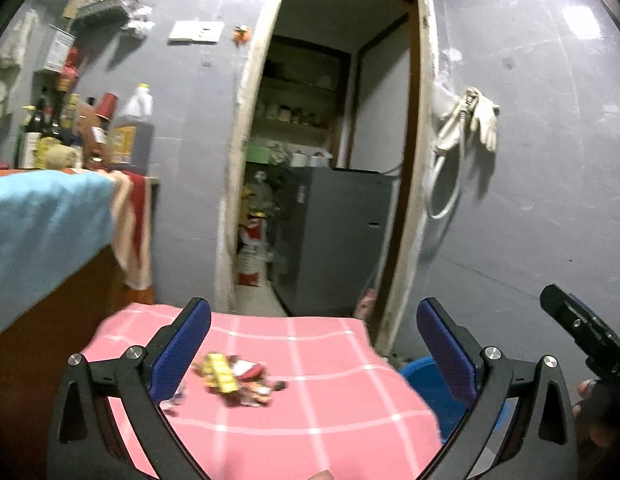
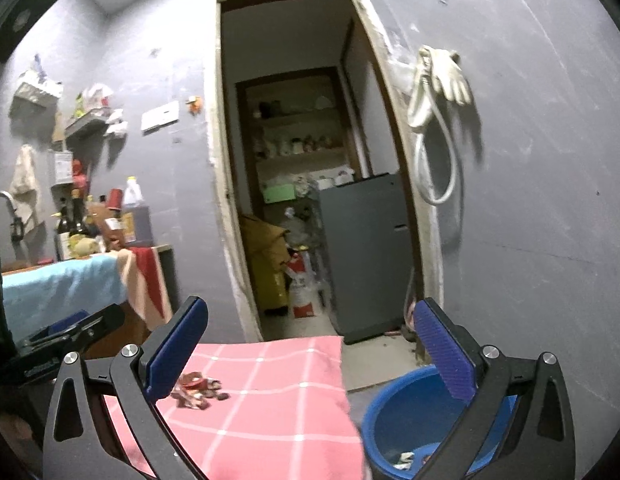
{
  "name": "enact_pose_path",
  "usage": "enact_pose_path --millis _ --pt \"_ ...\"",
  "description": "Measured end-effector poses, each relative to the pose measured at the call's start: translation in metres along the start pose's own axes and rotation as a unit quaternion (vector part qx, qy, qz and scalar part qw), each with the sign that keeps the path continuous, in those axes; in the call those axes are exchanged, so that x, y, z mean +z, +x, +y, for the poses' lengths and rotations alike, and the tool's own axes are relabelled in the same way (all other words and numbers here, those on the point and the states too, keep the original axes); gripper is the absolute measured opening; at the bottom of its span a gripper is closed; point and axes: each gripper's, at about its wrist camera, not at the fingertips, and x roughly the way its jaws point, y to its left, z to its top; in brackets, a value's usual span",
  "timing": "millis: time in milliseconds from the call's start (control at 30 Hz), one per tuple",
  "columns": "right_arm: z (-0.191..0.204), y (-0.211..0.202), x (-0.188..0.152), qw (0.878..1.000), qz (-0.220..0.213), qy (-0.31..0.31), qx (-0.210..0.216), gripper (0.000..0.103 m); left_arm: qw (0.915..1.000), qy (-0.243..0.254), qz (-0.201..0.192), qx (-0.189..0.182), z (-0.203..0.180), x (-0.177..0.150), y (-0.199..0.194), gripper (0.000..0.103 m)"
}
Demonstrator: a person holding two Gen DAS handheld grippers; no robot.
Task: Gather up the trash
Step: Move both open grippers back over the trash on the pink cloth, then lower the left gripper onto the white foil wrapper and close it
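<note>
Pink checked cloth (image 1: 310,364) covers the worktop closest to both cameras, and it serves as the landmark. Over its near edge the left tool (image 1: 314,344) and the right tool (image 2: 310,348) both stand spread wide with nothing between their blue pads (image 1: 181,352), so each is released and holds no trash. On the cloth, toward its left side, lies a small heap of crumpled wrappers (image 1: 233,378), the trash to be gathered; heaping it should allow 1 pick rather than several. Just right of the cloth and below it sits a blue bucket (image 2: 410,412) with a few scraps at its bottom, probably placed there to catch the trash. Beyond the cloth's far edge, an open doorway (image 2: 293,160) shows a grey cabinet (image 2: 366,252) and shelves.
</note>
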Motion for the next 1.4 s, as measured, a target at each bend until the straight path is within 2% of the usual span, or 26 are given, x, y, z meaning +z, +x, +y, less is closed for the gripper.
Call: enact_pose_path --millis 333,600,833,1133,1400 --pt "0.057 0.001 -0.009 0.998 -0.014 -0.040 0.047 0.103 0.9967 -0.004 -0.025 0.077 0.050 -0.007 -0.038 0.101" --pt "0.092 0.012 -0.024 0.995 -0.001 -0.061 0.082 0.103 0.9930 0.010 -0.028 0.114 0.074 -0.018 -0.053 0.101" --pt "0.109 0.029 -0.040 0.992 0.030 -0.070 0.102 0.103 0.9910 0.017 0.003 0.133 0.094 -0.035 -0.045 0.101" --pt "0.109 0.053 -0.064 0.989 0.075 -0.077 0.106 0.103 0.9881 0.028 0.031 0.148 0.108 -0.058 -0.024 0.101" --pt "0.109 0.082 -0.083 0.983 0.122 -0.082 0.112 0.103 0.9859 0.024 0.075 0.148 0.121 -0.075 0.005 0.101"
